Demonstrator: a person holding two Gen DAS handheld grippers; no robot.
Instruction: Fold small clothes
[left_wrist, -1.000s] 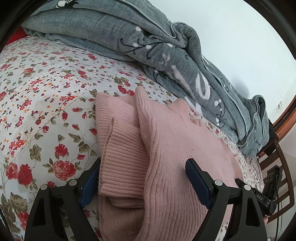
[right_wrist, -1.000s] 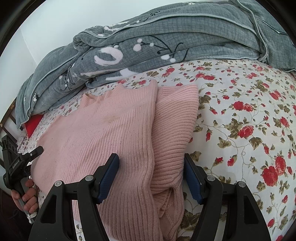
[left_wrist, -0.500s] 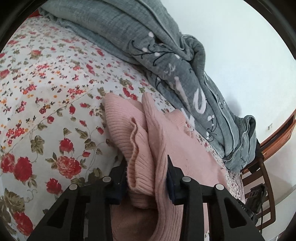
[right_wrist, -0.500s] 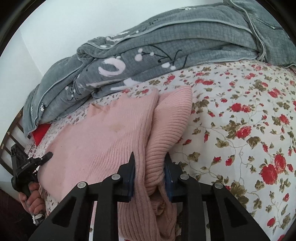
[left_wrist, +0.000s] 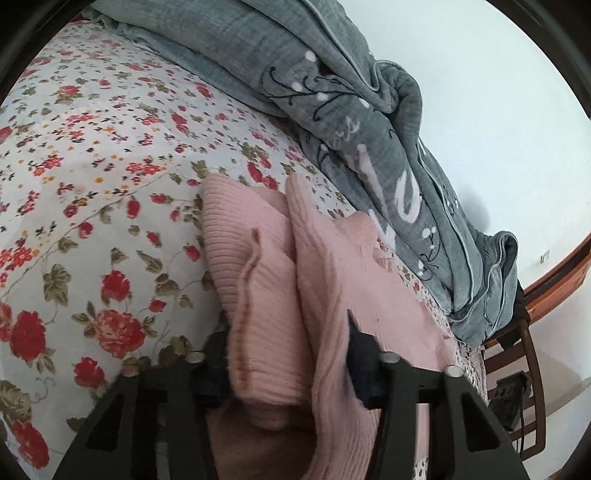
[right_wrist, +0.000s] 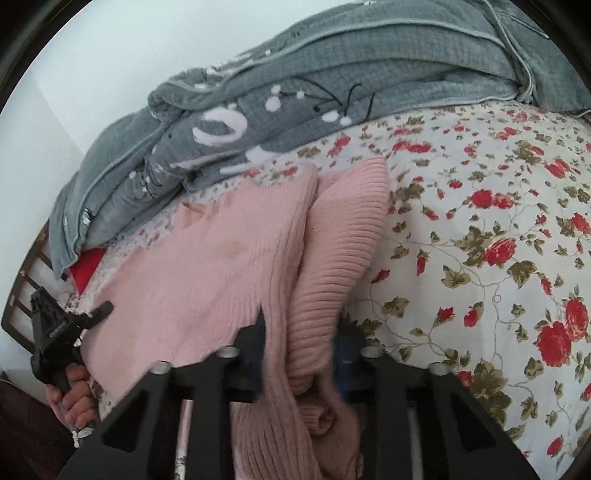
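One pink ribbed sweater (left_wrist: 332, 280) lies at the centre of both views. One grey blanket (left_wrist: 354, 122) is bunched at twelve to two o'clock of it in the left wrist view. One floral bedsheet (left_wrist: 92, 192) lies beneath. Two grippers show: the left gripper (left_wrist: 286, 350) and the right gripper (right_wrist: 301, 343). One wooden chair (left_wrist: 517, 373) stands at four o'clock.

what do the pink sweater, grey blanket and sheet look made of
Pink sweater: soft ribbed knit, likely wool or acrylic; raised ribs show, matte and slightly fuzzy.
Grey blanket: thick plush or fleece with a waffle-like texture, white printed motifs, piped edge.
Sheet: thin, smooth woven fabric, probably cotton, with a printed red rose pattern.
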